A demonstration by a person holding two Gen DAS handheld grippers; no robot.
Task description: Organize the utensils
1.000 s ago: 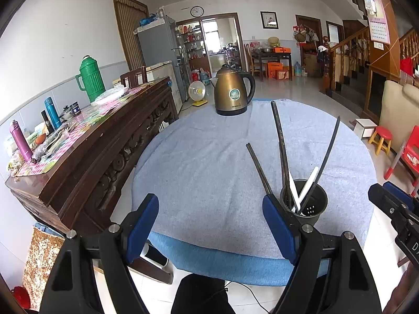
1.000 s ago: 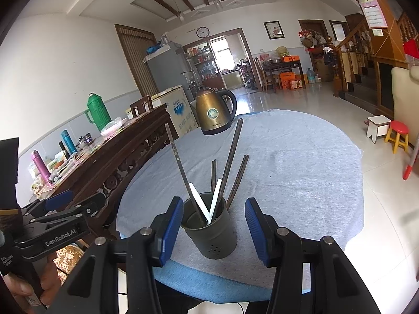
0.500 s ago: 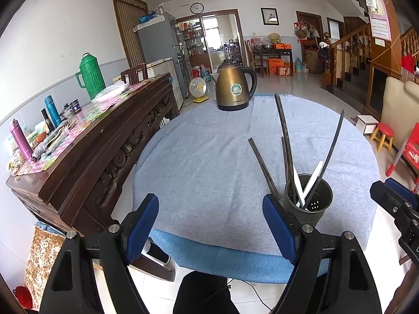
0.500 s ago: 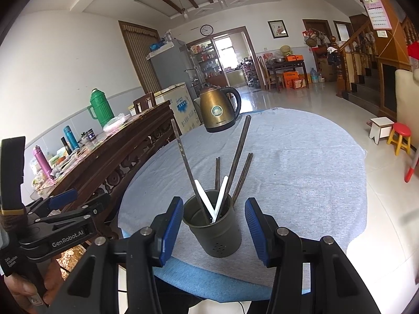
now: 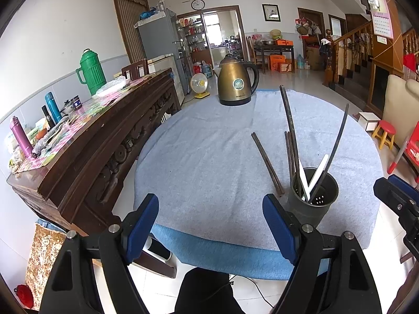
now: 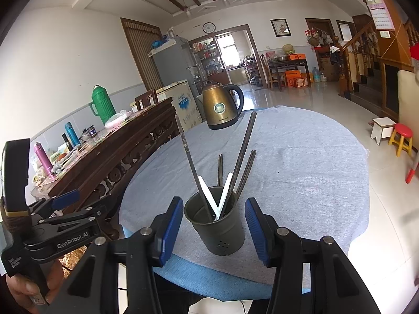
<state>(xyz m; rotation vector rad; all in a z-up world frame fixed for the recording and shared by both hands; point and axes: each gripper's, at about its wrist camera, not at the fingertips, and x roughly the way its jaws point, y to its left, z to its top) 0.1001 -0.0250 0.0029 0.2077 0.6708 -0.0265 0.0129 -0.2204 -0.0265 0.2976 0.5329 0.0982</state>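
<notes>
A dark green utensil cup (image 5: 313, 198) stands near the front edge of the round table (image 5: 209, 144), also in the right wrist view (image 6: 216, 225). It holds dark chopsticks (image 6: 242, 154) and two white utensils (image 6: 225, 193). A pair of dark chopsticks (image 5: 267, 163) lies on the cloth just left of the cup. My left gripper (image 5: 210, 225) is open and empty, left of the cup. My right gripper (image 6: 213, 229) is open with the cup between its fingers, apart from both pads.
A bronze kettle (image 5: 237, 82) stands at the table's far side. A long wooden sideboard (image 5: 86, 136) with a green thermos (image 5: 90, 72) and bottles runs along the left. Stools (image 5: 386, 133) and stairs are to the right.
Both grippers have drawn back and risen slightly, so the cup looks a little farther away. The lying chopsticks now show clearly beside the cup. Both stay open.
</notes>
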